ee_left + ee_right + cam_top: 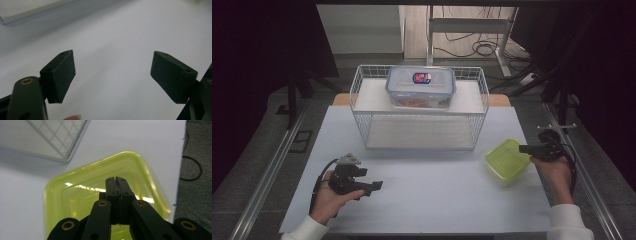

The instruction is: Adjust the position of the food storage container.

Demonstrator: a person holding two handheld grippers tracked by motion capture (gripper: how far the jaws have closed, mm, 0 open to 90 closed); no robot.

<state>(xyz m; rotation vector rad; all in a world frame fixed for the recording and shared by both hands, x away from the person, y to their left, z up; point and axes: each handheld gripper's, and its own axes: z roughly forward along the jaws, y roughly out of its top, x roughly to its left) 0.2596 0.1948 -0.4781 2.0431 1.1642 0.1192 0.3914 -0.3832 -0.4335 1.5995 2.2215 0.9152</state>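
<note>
A yellow-green translucent lid (504, 160) lies flat on the white table near its right edge. My right gripper (521, 148) hovers over the lid's right side and points left. In the right gripper view its jaws (116, 180) are pressed together above the lid (82, 195), with nothing visible between the pads. At the front left my left gripper (374, 186) rests low over the table, pointing right. Its jaws (112, 75) stand wide apart with only bare table between them.
A white wire rack (362, 120) stands at the back middle of the table (437, 200). On its top shelf sits a clear food container with a blue-rimmed lid (420, 86). One corner of the rack (67, 157) is close to the lid. Cables lie on the floor beyond the table's right edge (192, 167).
</note>
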